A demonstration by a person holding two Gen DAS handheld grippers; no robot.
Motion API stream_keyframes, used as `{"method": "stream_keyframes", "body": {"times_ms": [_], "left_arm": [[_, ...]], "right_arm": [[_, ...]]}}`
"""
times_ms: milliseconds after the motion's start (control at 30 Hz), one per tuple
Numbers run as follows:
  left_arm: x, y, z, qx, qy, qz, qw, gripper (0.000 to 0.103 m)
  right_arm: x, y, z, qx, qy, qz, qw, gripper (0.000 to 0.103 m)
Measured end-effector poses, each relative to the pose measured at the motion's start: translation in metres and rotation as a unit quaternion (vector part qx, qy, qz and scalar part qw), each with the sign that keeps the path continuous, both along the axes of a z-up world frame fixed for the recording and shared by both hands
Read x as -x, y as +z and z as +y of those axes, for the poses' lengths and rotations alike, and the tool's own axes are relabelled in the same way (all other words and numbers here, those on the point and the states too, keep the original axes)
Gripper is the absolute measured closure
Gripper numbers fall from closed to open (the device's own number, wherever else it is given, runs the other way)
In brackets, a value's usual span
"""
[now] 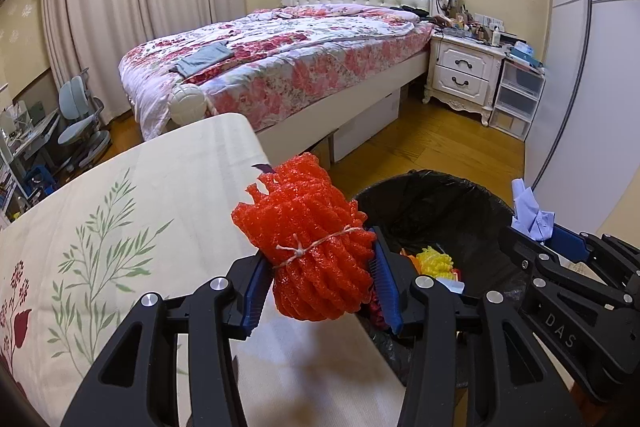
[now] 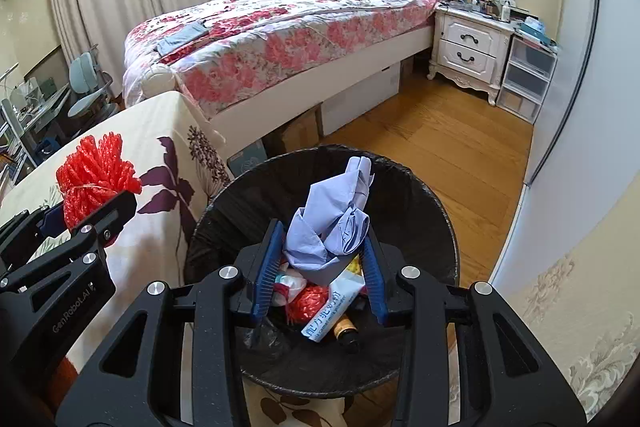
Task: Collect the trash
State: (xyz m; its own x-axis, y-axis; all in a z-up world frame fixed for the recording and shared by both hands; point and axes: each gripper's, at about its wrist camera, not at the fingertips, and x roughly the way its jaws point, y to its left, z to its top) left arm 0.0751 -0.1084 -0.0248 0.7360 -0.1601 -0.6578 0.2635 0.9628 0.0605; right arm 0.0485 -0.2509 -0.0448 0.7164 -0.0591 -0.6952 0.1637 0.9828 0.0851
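My left gripper [image 1: 322,281] is shut on a bundle of red foam netting [image 1: 312,247] tied with string, held over the edge of the cloth-covered table beside the bin. My right gripper [image 2: 320,271] is shut on a crumpled pale blue paper [image 2: 334,223] and hangs right above the open black-lined trash bin [image 2: 436,211]. Inside the bin lie a white tube, red netting, a brown bottle and yellow netting [image 1: 434,261]. In the right wrist view the left gripper [image 2: 86,211] shows at the left with the red netting [image 2: 94,171]. In the left wrist view the right gripper [image 1: 560,247] and the blue paper [image 1: 532,213] show at the right.
A table with a cream floral cloth [image 1: 120,227] stands left of the bin [image 1: 440,195]. Behind are a bed with a flowered quilt [image 1: 280,55], a white nightstand [image 1: 464,71], clear plastic drawers [image 1: 516,99] and wooden floor [image 2: 440,147]. A desk chair [image 1: 80,123] stands far left.
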Motion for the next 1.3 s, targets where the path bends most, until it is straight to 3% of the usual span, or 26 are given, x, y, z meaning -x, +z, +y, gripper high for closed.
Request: {"method": "stream_keyframes", "body": {"times_ms": [200, 300, 400, 567, 967, 1300], "left_arm": [[-0.007, -0.007, -0.012, -0.007, -0.006, 0.004, 0.9999, 0.055], [-0.008, -0.008, -0.015, -0.008, -0.007, 0.006, 0.9999, 0.047], [-0.009, -0.006, -0.013, -0.005, -0.004, 0.001, 1.0, 0.034], [-0.007, -0.003, -0.01, -0.004, 0.005, -0.006, 1.0, 0.024], [0.016, 0.011, 0.013, 0.011, 0.019, -0.019, 0.9996, 0.018], [0.049, 0.024, 0.044, 0.017, 0.045, -0.033, 0.9983, 0.014]], "right_arm": [[-0.004, -0.005, -0.009, -0.007, -0.011, 0.003, 1.0, 0.065], [-0.005, -0.006, -0.014, -0.004, -0.015, 0.002, 1.0, 0.065], [-0.006, -0.004, -0.016, -0.001, -0.022, -0.003, 1.0, 0.049], [-0.002, -0.001, -0.018, 0.008, -0.03, -0.006, 0.999, 0.044], [0.027, 0.016, -0.007, 0.031, -0.044, -0.028, 0.998, 0.024], [0.057, 0.027, 0.015, 0.042, -0.039, -0.046, 0.997, 0.019]]}}
